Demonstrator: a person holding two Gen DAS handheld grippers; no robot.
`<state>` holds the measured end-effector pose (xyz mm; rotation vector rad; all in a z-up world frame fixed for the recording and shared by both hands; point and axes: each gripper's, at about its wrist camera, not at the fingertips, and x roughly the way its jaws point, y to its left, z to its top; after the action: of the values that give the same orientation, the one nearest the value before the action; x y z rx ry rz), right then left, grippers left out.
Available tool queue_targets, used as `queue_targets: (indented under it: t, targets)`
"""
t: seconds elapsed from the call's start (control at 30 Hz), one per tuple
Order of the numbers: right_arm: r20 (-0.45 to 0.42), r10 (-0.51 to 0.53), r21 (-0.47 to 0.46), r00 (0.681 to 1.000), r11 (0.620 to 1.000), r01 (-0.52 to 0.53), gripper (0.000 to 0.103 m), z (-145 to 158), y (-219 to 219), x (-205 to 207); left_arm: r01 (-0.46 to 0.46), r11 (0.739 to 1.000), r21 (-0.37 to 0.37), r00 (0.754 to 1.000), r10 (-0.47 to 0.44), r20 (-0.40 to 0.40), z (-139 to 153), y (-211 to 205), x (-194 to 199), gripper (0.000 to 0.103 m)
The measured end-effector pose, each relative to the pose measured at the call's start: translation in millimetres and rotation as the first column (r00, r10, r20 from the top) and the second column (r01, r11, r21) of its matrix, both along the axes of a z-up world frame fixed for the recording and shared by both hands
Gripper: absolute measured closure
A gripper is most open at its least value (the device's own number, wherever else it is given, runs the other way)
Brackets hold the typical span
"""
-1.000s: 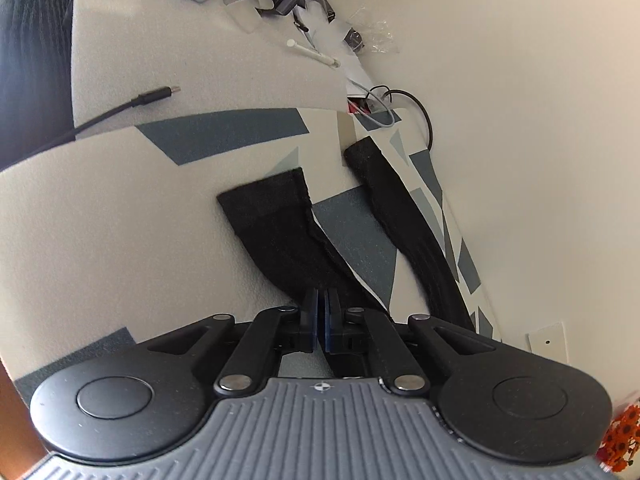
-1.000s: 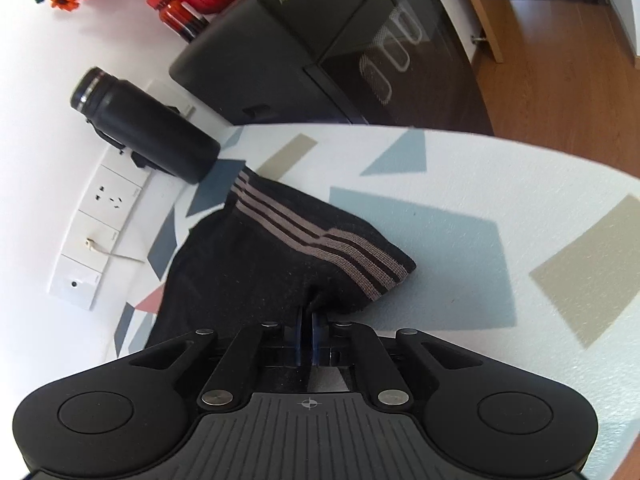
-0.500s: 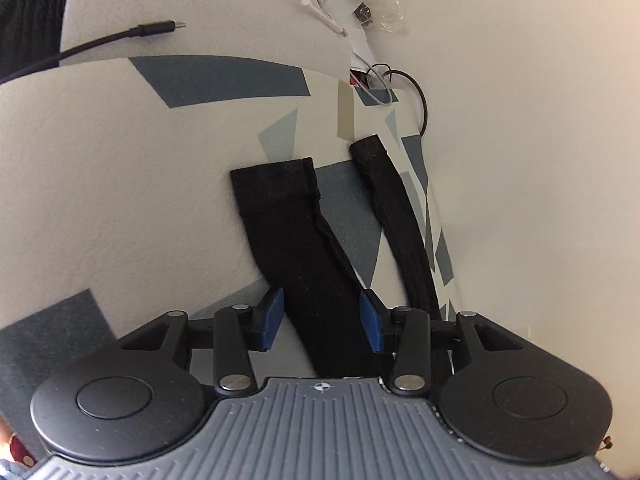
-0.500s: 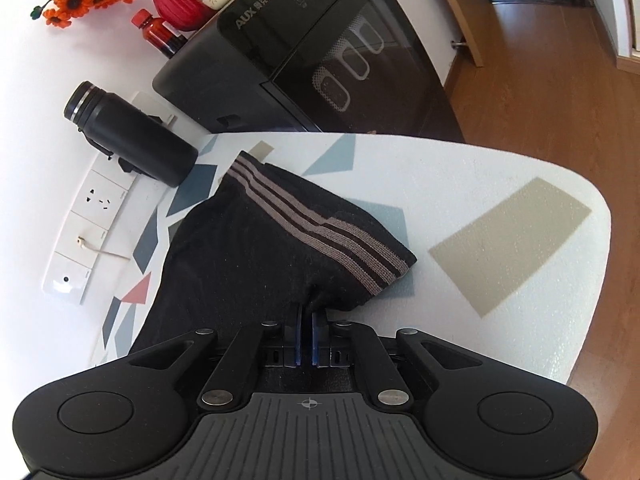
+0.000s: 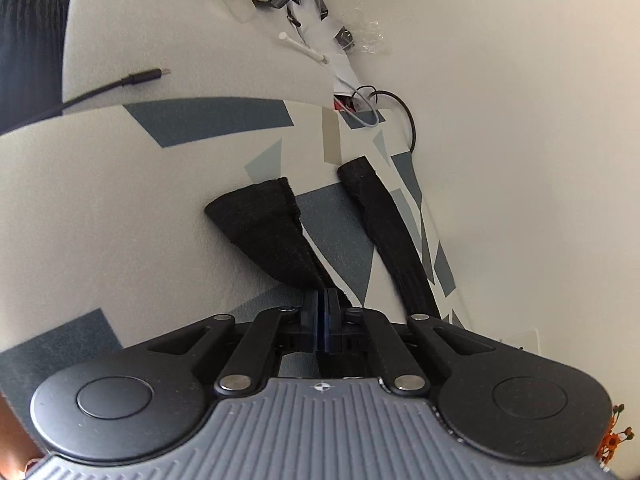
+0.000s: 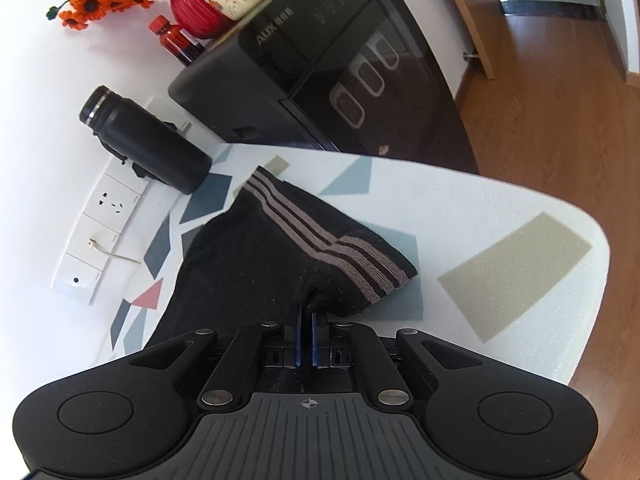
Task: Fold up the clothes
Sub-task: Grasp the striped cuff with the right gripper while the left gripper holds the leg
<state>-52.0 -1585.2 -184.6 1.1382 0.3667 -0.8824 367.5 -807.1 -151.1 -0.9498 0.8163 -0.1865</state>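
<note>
Black knit fabric fills the middle of both views — a dark garment with two long legs spread on a white table cover printed with grey-blue and beige shapes. In the left wrist view the left gripper has its blue-padded jaws pressed together, pinching the near end of the wider leg, whose cuff lies flat farther out on the cover. The narrower leg runs alongside it toward the wall, apart from the first at the cuffs. Beyond them a black cable lies on the pale surface, with loose wires and small clutter near the wall. In the right wrist view the right gripper is closed down to a thin slit on a raised fold of the same black fabric, just below the striped waistband, which bears three brownish stripes and lies across the cover. A black flask lies on its side by the wall sockets, just beyond the garment, next to a black appliance with a red vase of orange flowers on top.
</note>
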Motion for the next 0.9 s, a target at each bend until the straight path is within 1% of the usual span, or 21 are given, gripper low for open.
queue_targets:
  t: [0.1, 0.2, 0.33, 0.37, 0.43, 0.47, 0.5, 0.53, 0.57, 0.6, 0.63, 0.7, 0.77, 0.83, 0.87, 0.9]
  targets:
    - [-0.003, 0.001, -0.005, 1.000, 1.000, -0.001, 0.099, 6, 3, -10, 0.003, 1.000, 0.011, 1.000, -0.003, 0.011, 7, 14, -17, 0.100]
    - [0.006, -0.009, -0.005, 1.000, 1.000, 0.009, 0.100, 8, 7, -26, -0.013, 1.000, 0.004, 1.000, 0.013, 0.005, 9, 30, -35, 0.100]
    - [0.024, -0.021, 0.008, 0.999, 1.000, 0.021, 0.100, 6, 14, -45, -0.014, 1.000, 0.018, 1.000, 0.014, -0.006, 9, 45, -50, 0.100]
    - [0.037, -0.015, 0.020, 0.999, 1.000, 0.014, 0.097, 3, 17, -47, -0.015, 1.000, 0.021, 1.000, 0.015, -0.005, 9, 46, -50, 0.100]
    - [0.073, 0.010, 0.053, 0.997, 0.999, -0.014, 0.086, -4, 25, -46, -0.018, 0.999, 0.027, 1.000, 0.018, -0.003, 11, 49, -50, 0.100]
    - [0.091, 0.022, 0.069, 0.996, 0.997, -0.028, 0.074, -8, 29, -45, -0.019, 0.999, 0.031, 1.000, 0.019, -0.002, 11, 51, -50, 0.100]
    - [0.109, 0.034, 0.085, 0.993, 0.995, -0.043, 0.070, -12, 33, -45, -0.015, 0.999, 0.036, 1.000, 0.015, 0.005, 14, 50, -48, 0.100]
    - [0.128, 0.045, 0.101, 0.991, 0.993, -0.058, 0.070, -15, 37, -44, -0.010, 0.999, 0.042, 1.000, 0.009, 0.015, 17, 49, -47, 0.100]
    - [0.139, 0.061, 0.113, 0.988, 0.991, -0.077, 0.067, -19, 41, -40, -0.003, 0.999, 0.050, 1.000, 0.002, 0.025, 20, 48, -45, 0.100]
    - [0.142, 0.075, 0.126, 0.987, 0.988, -0.094, 0.064, -23, 44, -33, 0.001, 0.998, 0.057, 0.999, -0.003, 0.034, 23, 48, -44, 0.100]
    - [0.145, 0.087, 0.140, 0.986, 0.984, -0.107, 0.063, -28, 47, -26, 0.006, 0.998, 0.064, 0.999, -0.008, 0.044, 27, 47, -42, 0.100]
    - [0.145, 0.086, 0.152, 0.986, 0.983, -0.108, 0.064, -34, 50, -11, 0.006, 0.997, 0.073, 0.998, -0.011, 0.066, 34, 46, -39, 0.100]
    - [0.146, 0.050, 0.135, 0.988, 0.988, -0.070, 0.066, -37, 51, 0, -0.001, 0.997, 0.077, 0.996, -0.006, 0.092, 42, 47, -38, 0.100]
    - [0.138, 0.004, 0.123, 0.990, 0.992, -0.021, 0.074, -39, 47, 8, -0.012, 0.996, 0.087, 0.994, 0.003, 0.109, 48, 48, -36, 0.100]
    - [0.132, -0.021, 0.128, 0.991, 0.992, 0.004, 0.083, -40, 44, 10, -0.015, 0.996, 0.089, 0.994, 0.005, 0.113, 51, 49, -35, 0.100]
    - [0.129, -0.038, 0.144, 0.991, 0.989, 0.019, 0.097, -41, 41, 10, -0.017, 0.996, 0.091, 0.993, 0.007, 0.118, 54, 49, -34, 0.100]
